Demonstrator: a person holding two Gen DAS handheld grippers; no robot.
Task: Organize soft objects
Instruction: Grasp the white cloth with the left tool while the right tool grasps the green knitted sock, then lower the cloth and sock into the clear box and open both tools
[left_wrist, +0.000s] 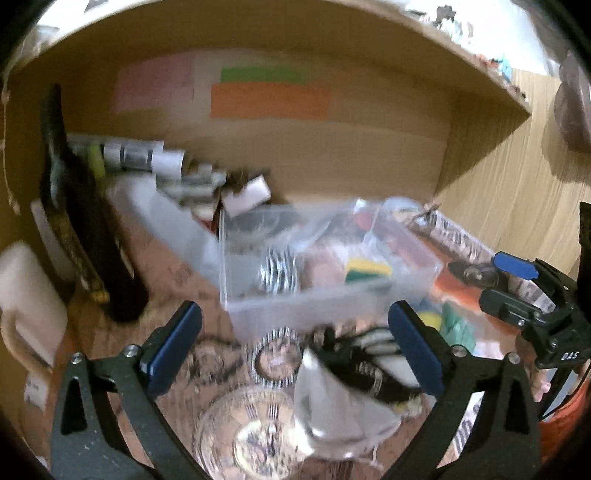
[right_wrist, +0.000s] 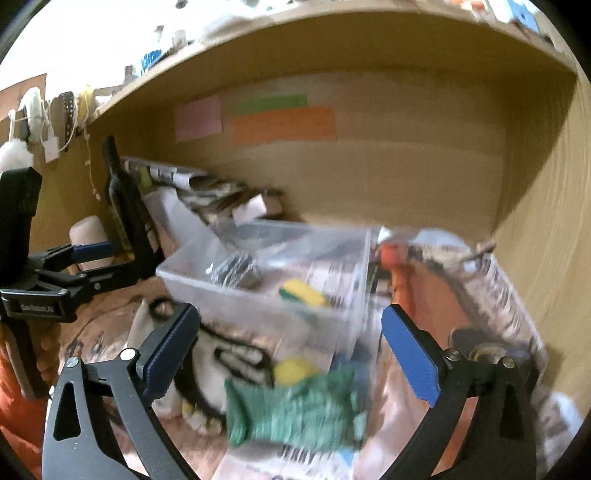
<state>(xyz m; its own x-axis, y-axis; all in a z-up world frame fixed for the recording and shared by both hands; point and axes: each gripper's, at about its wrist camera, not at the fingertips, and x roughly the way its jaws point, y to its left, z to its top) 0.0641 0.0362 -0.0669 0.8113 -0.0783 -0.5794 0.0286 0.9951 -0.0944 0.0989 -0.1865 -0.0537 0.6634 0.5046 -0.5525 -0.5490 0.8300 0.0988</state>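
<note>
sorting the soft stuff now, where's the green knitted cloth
In the right wrist view the green knitted cloth lies low in the middle, between the open right gripper's fingers, just in front of the clear plastic bin.

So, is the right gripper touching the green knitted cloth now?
Apart. In the right wrist view the right gripper stands wide open, and the green knitted cloth lies between and below its blue pads, with a visible gap on both sides despite the blur.

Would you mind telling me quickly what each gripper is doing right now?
Left gripper: open, holding nothing, above a grey cloth.
Right gripper: open, holding nothing, above a green cloth.
</note>
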